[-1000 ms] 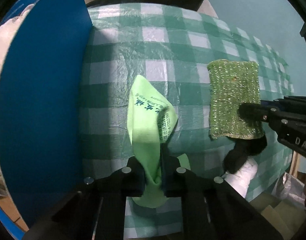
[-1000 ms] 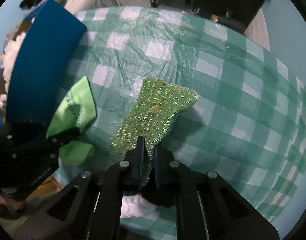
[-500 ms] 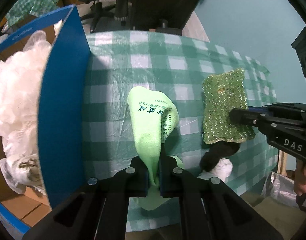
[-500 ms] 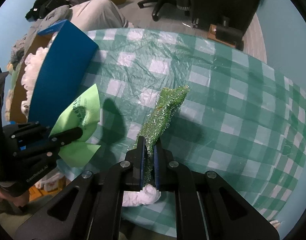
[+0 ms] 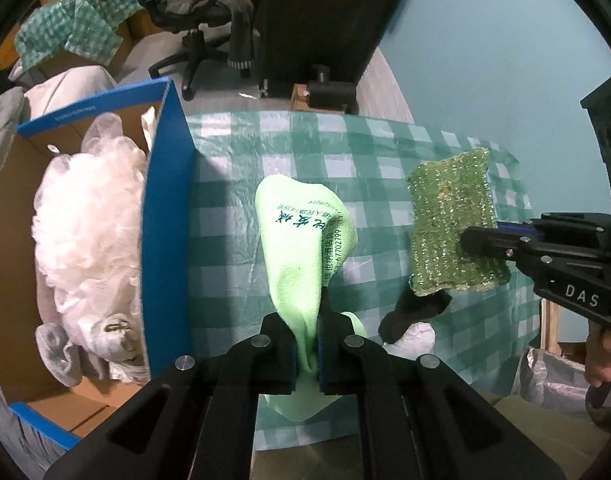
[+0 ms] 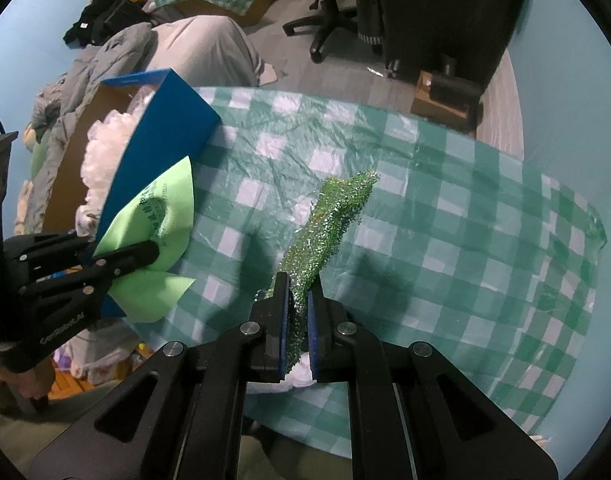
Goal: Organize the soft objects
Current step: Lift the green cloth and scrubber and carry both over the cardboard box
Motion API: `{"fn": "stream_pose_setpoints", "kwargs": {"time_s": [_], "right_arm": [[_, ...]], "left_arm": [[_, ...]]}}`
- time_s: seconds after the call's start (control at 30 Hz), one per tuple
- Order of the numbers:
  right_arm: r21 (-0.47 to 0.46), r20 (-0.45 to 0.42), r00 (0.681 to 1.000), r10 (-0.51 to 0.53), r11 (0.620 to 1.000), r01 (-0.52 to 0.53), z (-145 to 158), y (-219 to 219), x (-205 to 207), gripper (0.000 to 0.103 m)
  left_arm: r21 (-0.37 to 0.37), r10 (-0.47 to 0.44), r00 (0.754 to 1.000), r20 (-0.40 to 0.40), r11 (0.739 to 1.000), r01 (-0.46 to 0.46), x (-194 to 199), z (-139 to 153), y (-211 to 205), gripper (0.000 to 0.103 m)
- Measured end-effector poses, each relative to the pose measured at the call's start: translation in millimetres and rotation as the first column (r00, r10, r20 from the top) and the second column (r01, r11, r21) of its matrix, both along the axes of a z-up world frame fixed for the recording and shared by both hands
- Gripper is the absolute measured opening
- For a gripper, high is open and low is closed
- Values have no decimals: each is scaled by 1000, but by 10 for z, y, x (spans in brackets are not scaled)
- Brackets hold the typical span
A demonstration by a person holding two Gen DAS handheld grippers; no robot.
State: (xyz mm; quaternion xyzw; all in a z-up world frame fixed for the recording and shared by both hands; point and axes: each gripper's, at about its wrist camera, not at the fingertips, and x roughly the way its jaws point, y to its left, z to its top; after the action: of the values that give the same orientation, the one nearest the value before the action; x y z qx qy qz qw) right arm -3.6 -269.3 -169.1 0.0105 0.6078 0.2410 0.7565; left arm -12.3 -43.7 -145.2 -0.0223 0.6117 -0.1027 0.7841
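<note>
Only the left view shows the black sock (image 5: 415,314).

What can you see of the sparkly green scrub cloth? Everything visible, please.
The sparkly green scrub cloth is a roughly rectangular pad of glittery woven mesh with a small pale spot near its top. It hangs clear above the checked tablecloth, pinched at its lower edge by the shut right gripper. In the right wrist view it stands nearly edge-on. Nothing else touches it.
</note>
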Motion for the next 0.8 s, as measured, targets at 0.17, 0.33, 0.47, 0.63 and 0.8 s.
{"fn": "stream_pose_setpoints", "kwargs": {"time_s": [0.17, 0.33, 0.47, 0.63, 0.8], "right_arm": [[6, 27, 1000, 3, 1000, -3, 181, 7, -6, 8], [9, 51, 999, 11, 1000, -11, 327, 34, -19, 8], [14, 66, 998, 16, 1000, -17, 437, 69, -36, 8], [24, 79, 997, 22, 999, -24, 549, 102, -48, 8], [33, 95, 995, 34, 999, -38, 671, 166, -61, 8]], "left_arm": [[6, 0, 1000, 26, 1000, 0, -24, 147, 45, 7], [-10, 23, 998, 51, 1000, -22, -42, 302, 117, 7], [-12, 34, 997, 75, 999, -33, -61, 431, 157, 7], [-9, 38, 995, 95, 999, -37, -88, 562, 183, 7], [-6, 38, 993, 114, 999, -37, -122, 678, 225, 7]]}}
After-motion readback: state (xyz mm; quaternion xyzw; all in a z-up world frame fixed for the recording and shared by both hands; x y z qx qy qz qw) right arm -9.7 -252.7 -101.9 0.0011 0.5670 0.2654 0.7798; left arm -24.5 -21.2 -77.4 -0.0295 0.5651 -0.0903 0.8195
